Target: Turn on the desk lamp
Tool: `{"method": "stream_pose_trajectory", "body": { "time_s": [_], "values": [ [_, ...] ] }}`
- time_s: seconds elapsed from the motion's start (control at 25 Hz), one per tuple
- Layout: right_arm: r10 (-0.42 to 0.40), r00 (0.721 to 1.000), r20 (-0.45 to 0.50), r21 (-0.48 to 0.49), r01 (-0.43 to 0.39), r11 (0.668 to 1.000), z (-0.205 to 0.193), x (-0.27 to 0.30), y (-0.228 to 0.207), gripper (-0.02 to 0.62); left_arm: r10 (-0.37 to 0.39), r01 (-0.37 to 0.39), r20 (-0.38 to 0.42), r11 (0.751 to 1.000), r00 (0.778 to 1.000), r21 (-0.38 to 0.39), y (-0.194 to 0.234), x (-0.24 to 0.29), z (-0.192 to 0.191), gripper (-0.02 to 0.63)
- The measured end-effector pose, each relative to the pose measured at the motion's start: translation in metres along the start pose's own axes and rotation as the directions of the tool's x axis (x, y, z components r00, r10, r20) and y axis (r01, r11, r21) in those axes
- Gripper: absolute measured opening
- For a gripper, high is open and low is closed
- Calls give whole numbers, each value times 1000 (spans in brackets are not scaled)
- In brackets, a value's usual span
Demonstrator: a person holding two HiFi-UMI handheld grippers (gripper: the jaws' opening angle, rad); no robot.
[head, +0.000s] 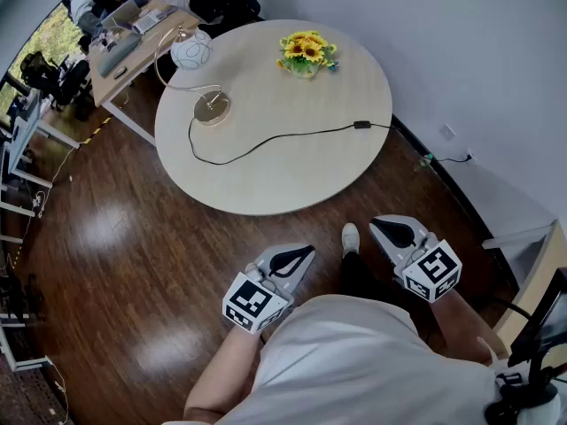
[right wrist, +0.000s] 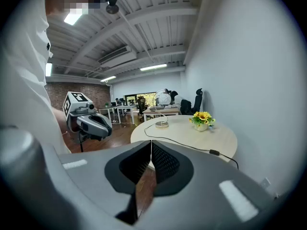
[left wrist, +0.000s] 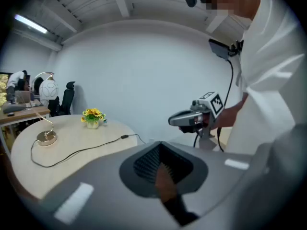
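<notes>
While afar, desk lamp [head: 191, 50] small, indistinct.

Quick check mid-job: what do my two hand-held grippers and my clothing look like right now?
The left hand-held gripper and the right hand-held gripper both have smooth grey shells that taper to a point, lined inside with black ribbed pads. Each carries a white marker cube printed with black square patterns. The person wears a white top.

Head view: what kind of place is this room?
Probably an open office: a round table with a desk lamp, a work desk behind it, and black office chairs.
</notes>
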State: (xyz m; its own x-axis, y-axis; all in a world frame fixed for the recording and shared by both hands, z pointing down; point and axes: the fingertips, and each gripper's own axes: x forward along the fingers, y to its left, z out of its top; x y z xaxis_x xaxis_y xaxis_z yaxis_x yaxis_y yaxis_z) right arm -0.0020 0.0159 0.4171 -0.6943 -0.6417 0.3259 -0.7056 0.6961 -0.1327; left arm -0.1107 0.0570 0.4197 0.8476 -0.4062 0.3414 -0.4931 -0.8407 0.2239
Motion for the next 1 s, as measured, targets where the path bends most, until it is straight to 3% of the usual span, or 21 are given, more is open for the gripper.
{"method": "stream_pose_trajectory", "body": {
  "time_s": [0.24,0.4,0.56,0.72,1.0],
  "values": [
    [23,998,-55,-14,-24,1000,14,18,-141,5,2,-2,-40,1000,999,-2,60,139,54,20],
    [35,997,-67,-20,-37,999,14,28,-198,5,13,-11,-103,1000,995,20,99,208,66,18],
    [25,994,-106,5,-24,1000,-5,34,-238,5,-13,23,-214,999,977,41,131,271,55,18],
    [0,992,-127,27,3,1000,-11,40,-258,5,-25,52,-329,996,944,72,166,322,37,18],
    [-12,985,-174,93,28,995,-35,35,-269,5,-6,69,-536,993,845,96,216,393,1,17]
  ]
}}
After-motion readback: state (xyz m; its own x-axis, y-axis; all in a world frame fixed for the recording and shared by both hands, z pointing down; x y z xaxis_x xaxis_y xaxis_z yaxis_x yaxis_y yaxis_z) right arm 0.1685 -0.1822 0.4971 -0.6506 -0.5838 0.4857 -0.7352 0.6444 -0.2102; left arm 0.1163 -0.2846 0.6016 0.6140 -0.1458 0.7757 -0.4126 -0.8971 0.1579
